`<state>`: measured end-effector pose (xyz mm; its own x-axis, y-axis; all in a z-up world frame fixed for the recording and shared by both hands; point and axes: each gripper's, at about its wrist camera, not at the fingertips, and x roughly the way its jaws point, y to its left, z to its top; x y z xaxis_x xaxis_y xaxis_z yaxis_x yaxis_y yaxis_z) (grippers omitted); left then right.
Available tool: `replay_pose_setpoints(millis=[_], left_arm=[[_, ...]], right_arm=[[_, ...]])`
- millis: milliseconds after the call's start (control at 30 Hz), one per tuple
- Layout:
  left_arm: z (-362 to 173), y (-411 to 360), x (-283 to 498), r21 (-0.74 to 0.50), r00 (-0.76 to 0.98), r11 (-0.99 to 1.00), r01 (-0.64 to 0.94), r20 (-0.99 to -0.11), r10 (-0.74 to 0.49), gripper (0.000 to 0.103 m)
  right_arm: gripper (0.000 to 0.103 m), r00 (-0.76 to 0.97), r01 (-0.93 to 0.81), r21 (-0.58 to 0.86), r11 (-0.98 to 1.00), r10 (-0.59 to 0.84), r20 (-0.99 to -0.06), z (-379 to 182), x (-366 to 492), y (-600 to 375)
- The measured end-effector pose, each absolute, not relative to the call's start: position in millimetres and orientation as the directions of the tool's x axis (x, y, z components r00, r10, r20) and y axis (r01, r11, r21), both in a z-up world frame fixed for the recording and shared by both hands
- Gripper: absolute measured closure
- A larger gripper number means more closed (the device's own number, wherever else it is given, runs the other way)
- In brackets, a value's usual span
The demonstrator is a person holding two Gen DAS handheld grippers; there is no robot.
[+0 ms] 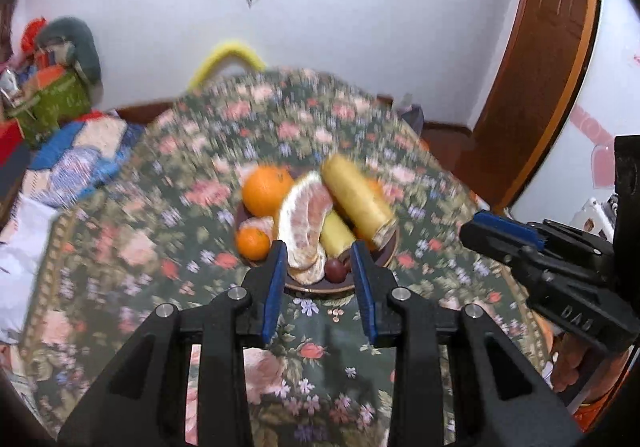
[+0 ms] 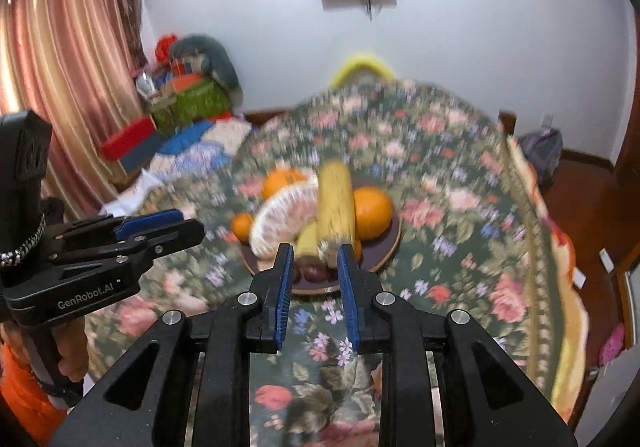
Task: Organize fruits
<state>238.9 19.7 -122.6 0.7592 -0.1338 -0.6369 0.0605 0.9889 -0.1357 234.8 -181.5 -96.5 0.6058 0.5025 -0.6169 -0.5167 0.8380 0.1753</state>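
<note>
A dark plate (image 1: 386, 261) (image 2: 390, 243) on the flowered tablecloth holds a pile of fruit: a large orange (image 1: 266, 189), a small mandarin (image 1: 253, 243), a peeled pomelo wedge (image 1: 306, 221) (image 2: 280, 219), a corn cob (image 1: 358, 201) (image 2: 335, 203), a banana (image 1: 336, 233), a dark plum (image 1: 335, 269) (image 2: 314, 271) and a second orange (image 2: 372, 212). My left gripper (image 1: 320, 257) is open and empty, just short of the plate's near rim. My right gripper (image 2: 314, 259) is open and empty too, in front of the plum. Each gripper shows in the other's view, the right one (image 1: 500, 231) and the left one (image 2: 160, 227).
The round table (image 1: 180, 247) has a floral cloth. A yellow chair back (image 1: 226, 55) stands behind it. Boxes and cushions (image 1: 52, 95) are piled at the left by a curtain (image 2: 68, 87). A wooden door (image 1: 540, 67) is at the right.
</note>
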Motion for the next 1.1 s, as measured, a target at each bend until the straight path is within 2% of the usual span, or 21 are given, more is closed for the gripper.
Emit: replay_pose_setpoints(millis=[133, 267, 400, 533, 600, 633, 700, 767, 800, 900, 1100], left_arm=[[-78.4, 14.3, 201.2, -0.097, 0.831, 0.994, 0.06, -0.546, -0.103, 0.07], [-38.4, 8.0, 159.1, -0.081, 0.894, 0.995, 0.056, -0.439, -0.086, 0.053], [-6.5, 2.5, 118.0, -0.057, 0.94, 0.997, 0.054, -0.334, -0.07, 0.036], [14.1, 0.1, 86.6, -0.055, 0.961, 0.997, 0.059, -0.268, -0.071, 0.032], [20.1, -1.0, 74.4, -0.056, 0.97, 0.997, 0.05, -0.236, -0.062, 0.017], [22.6, -1.0, 68.4, -0.056, 0.974, 0.997, 0.044, -0.218, -0.056, 0.015], [25.6, -0.3, 59.4, -0.053, 0.979, 0.998, 0.038, -0.198, -0.048, 0.01], [27.0, -2.3, 50.2, -0.048, 0.981, 0.998, 0.037, -0.189, -0.045, 0.008], [26.6, -1.8, 48.3, -0.046, 0.982, 0.998, 0.034, -0.186, -0.042, 0.004], [26.1, -2.1, 40.2, -0.038, 0.986, 0.999, 0.013, -0.166, -0.019, 0.001], [24.2, -1.0, 35.8, -0.045, 0.984, 0.999, 0.013, -0.176, -0.021, 0.0]], right_arm=[[0.083, 0.683, -0.516, 0.155, 0.842, 0.514, -0.52, -52.3, 201.3, -192.9], [0.079, 0.746, -0.505, 0.158, 0.848, 0.522, -0.414, -13.3, 164.7, -205.6], [0.057, 0.793, -0.498, 0.144, 0.855, 0.517, -0.323, 15.6, 129.8, -212.4], [0.042, 0.827, -0.491, 0.113, 0.864, 0.503, -0.252, 33.9, 100.7, -213.8], [0.032, 0.842, -0.484, 0.096, 0.87, 0.493, -0.22, 40.7, 87.5, -213.4], [0.024, 0.85, -0.477, 0.089, 0.874, 0.485, -0.207, 41.9, 84.7, -213.1], [0.015, 0.869, -0.456, 0.078, 0.887, 0.462, -0.178, 43.8, 76.4, -212.3], [0.013, 0.874, -0.449, 0.077, 0.89, 0.455, -0.171, 41.6, 76.2, -212.5], [0.011, 0.873, -0.449, 0.079, 0.89, 0.456, -0.172, 40.8, 77.1, -212.0], [0.002, 0.882, -0.433, 0.076, 0.898, 0.439, -0.171, 39.5, 76.8, -210.8], [0.0, 0.889, -0.421, 0.071, 0.904, 0.427, -0.165, 39.6, 68.4, -211.0]])
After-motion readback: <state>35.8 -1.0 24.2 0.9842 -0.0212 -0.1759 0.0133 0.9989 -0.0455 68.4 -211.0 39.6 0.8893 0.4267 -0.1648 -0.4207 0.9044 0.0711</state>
